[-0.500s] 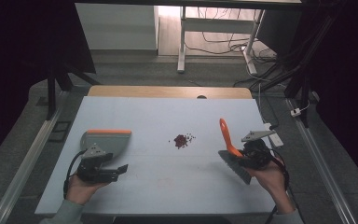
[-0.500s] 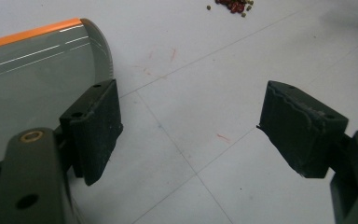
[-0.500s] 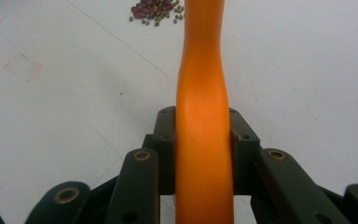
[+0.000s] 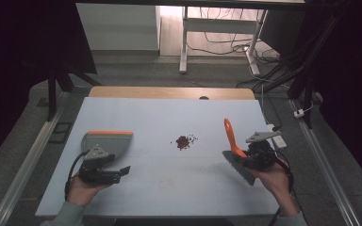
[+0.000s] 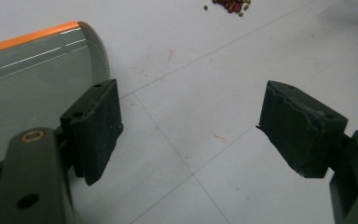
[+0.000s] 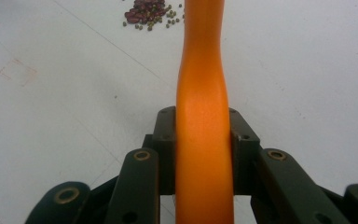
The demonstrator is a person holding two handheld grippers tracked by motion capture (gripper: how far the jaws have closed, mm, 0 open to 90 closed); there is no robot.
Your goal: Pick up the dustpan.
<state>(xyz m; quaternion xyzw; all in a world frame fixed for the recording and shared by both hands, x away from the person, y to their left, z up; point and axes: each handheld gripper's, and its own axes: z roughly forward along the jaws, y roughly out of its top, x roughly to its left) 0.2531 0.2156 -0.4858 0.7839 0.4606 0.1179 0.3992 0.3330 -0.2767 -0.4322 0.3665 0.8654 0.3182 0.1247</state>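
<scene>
Evidently the work stands at the gather-tools step before sweeping: the right gripper (image 4: 250, 157) pinches the orange handle of the brush (image 4: 231, 137), while the left gripper (image 4: 104, 172) sits with jaws spread and empty just beside the grey dustpan (image 4: 109, 141). Next, by my judgement, the left jaws must take the dustpan before both go to the bean pile (image 4: 184, 141). Right of that pile, the brush's long axis runs steeply, handle tip up and away, bristles low by the hand.

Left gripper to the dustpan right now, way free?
Probably yes. The left gripper is open with nothing between its jaws, and the dustpan lies right beside it on the table, nothing between them.
</scene>
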